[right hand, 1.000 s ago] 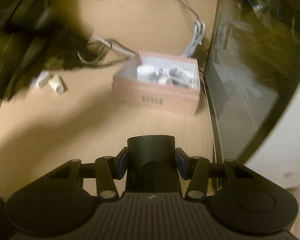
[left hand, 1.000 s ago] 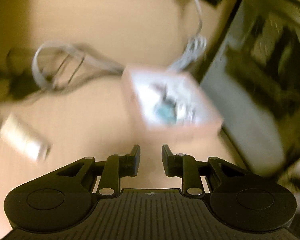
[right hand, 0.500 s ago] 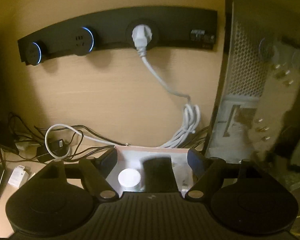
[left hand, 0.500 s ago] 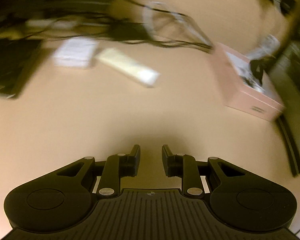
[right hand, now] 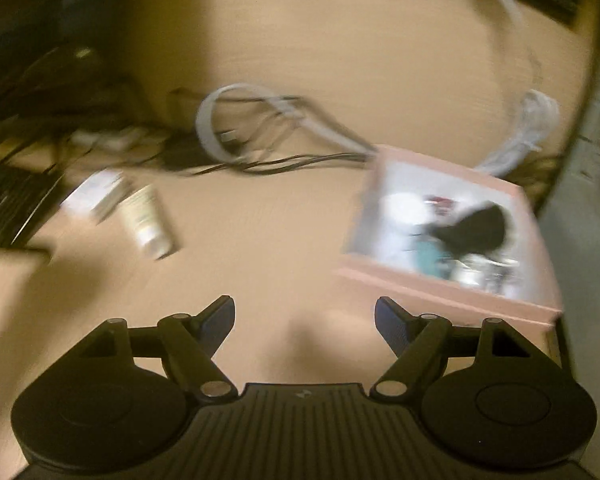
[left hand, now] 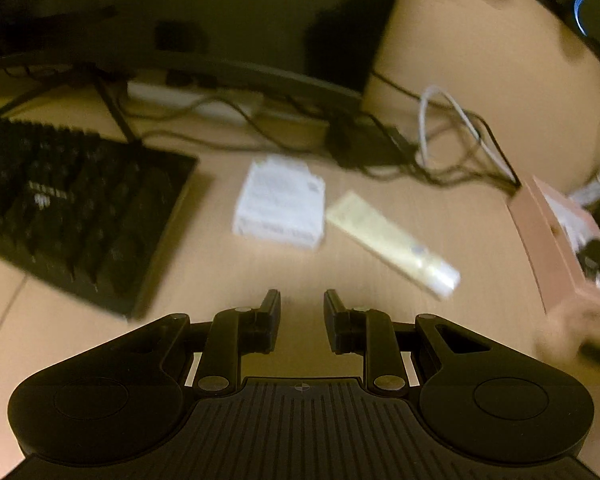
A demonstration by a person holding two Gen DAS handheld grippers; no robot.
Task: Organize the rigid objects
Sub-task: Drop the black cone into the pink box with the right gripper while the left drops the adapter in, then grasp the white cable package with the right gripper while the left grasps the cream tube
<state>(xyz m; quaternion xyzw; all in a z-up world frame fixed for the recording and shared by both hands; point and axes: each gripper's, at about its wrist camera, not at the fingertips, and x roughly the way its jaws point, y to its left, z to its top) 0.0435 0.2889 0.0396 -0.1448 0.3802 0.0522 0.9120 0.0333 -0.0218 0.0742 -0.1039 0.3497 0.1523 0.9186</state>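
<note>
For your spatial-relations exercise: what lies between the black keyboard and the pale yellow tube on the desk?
In the left wrist view, a flat white box lies between the black keyboard and the pale yellow tube, close to the tube's flat end.

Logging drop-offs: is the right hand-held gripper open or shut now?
Open: the right hand-held gripper has its fingers spread wide, nothing between them.

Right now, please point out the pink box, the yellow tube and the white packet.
pink box [right hand: 440, 286]: right wrist view, its front wall.
yellow tube [left hand: 384, 238]: left wrist view, middle of its body.
white packet [left hand: 282, 202]: left wrist view, its top face.
</note>
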